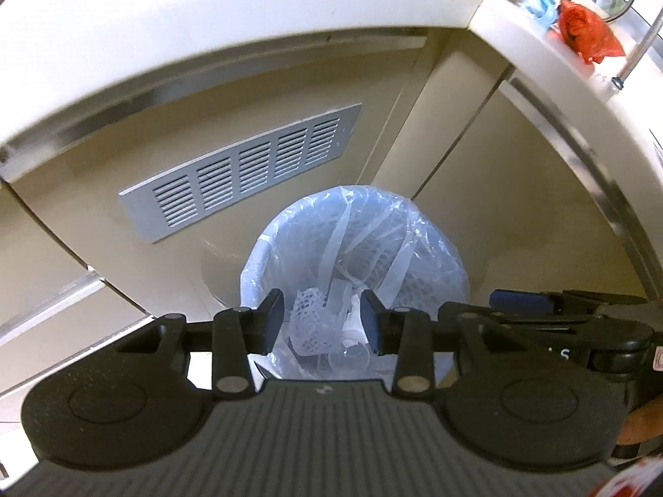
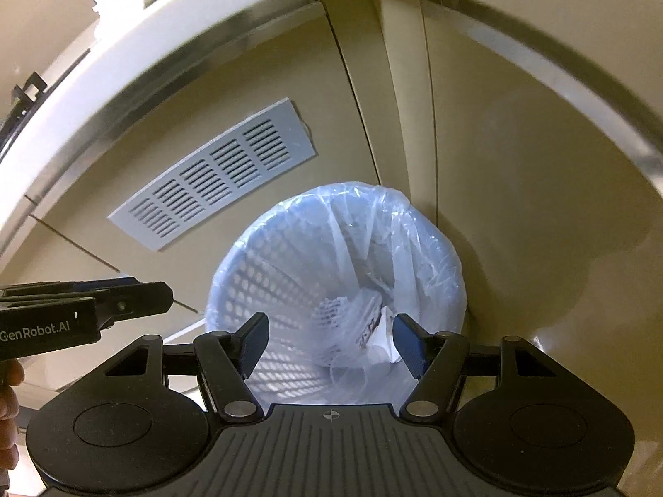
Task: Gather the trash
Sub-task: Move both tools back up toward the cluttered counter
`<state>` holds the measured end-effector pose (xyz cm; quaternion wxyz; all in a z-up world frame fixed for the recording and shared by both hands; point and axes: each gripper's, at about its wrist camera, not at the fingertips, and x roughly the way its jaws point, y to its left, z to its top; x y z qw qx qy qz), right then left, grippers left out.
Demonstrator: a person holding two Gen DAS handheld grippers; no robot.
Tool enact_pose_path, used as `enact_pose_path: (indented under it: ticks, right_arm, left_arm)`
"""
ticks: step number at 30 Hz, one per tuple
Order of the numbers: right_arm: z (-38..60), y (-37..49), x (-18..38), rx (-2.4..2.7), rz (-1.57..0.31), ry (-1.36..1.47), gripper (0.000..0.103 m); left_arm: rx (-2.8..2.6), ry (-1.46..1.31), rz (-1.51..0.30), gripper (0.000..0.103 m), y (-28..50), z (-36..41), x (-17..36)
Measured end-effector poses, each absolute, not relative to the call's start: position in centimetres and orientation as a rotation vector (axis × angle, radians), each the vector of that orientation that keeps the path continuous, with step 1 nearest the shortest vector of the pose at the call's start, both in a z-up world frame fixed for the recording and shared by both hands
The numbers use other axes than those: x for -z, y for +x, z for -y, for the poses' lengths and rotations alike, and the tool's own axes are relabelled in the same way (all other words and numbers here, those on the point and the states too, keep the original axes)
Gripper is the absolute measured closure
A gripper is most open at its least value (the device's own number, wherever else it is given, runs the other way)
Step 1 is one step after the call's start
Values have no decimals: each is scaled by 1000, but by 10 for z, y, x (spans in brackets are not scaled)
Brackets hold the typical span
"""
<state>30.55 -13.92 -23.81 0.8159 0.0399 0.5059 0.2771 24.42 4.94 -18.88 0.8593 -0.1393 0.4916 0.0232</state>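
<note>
The lined trash basket (image 2: 290,273) stands upright, mouth facing up, holding white scraps.

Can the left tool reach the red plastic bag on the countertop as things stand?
Probably yes. The left tool is open and empty above the lined wastebasket. The red plastic bag lies exposed near the countertop edge, nothing over it; the hand must rise and swing right.
</note>
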Motion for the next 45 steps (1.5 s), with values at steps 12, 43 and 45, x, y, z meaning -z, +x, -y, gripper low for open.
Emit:
enact_pose_path:
  ticks: [12,43,45]
  right_arm:
    - [150,280,186,-586,-1026,117,36]
    - [210,255,83,-476,-819,203,36]
    - [217,262,79,-471,-804,207,36]
  left_arm:
    - [-29,-273,-975,67,210,-61,133]
    - [30,-213,-725,66,199,-62,43]
    - [31,-210,-712,66,207,-57,39]
